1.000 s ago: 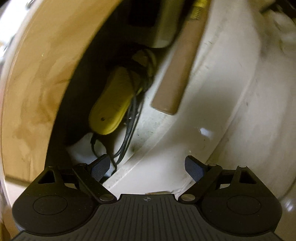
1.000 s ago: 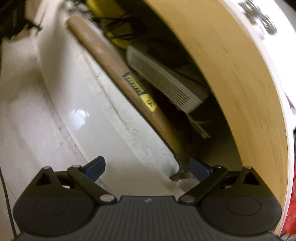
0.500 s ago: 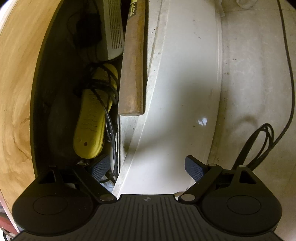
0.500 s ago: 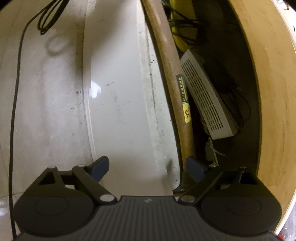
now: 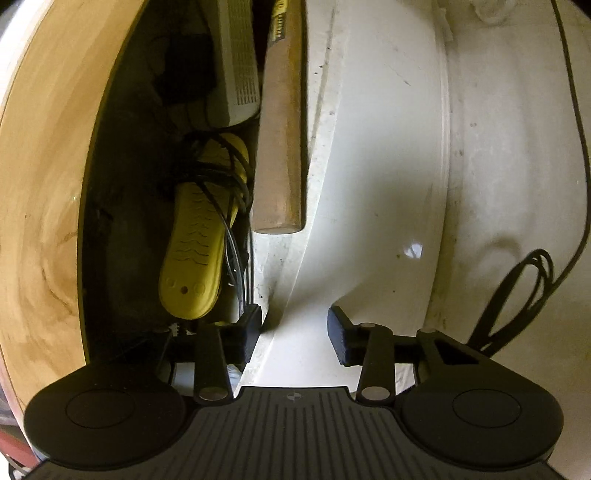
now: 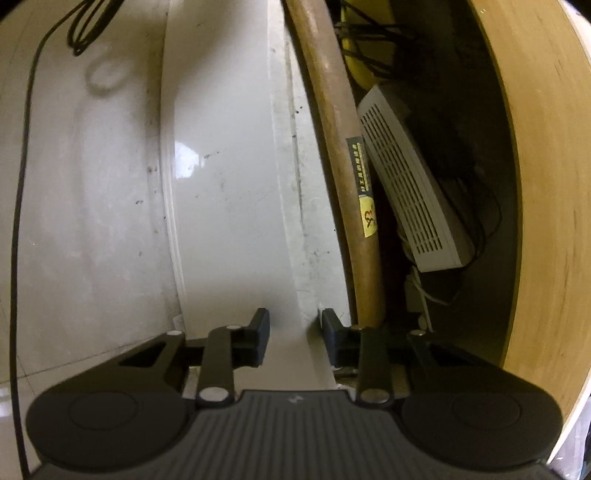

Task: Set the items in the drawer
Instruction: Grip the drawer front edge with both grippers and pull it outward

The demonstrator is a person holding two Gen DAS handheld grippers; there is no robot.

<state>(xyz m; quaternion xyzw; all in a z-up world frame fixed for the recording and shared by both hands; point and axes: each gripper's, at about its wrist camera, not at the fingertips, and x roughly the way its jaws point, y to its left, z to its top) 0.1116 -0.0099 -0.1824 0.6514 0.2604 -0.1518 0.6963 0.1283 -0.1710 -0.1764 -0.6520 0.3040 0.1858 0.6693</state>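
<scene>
The white drawer front (image 5: 369,184) stands partly open under a wooden top (image 5: 40,177). Inside lie a hammer with a wooden handle (image 5: 280,147), a yellow device (image 5: 195,240) wrapped in black cord, and a white vented box (image 5: 240,62). My left gripper (image 5: 293,334) straddles the drawer front's top edge near one end, its jaws closed on it. My right gripper (image 6: 293,334) grips the same front (image 6: 229,184) near the other end, beside the hammer handle (image 6: 343,147) and the white box (image 6: 406,195).
A black cable (image 5: 517,288) lies coiled on the pale tiled floor in front of the drawer; it also shows in the right wrist view (image 6: 85,26). The wooden top (image 6: 546,184) overhangs the drawer closely.
Both grippers have narrowed from wide open to closed around the drawer front's edge. Both views have swung to look straight down along the front.
</scene>
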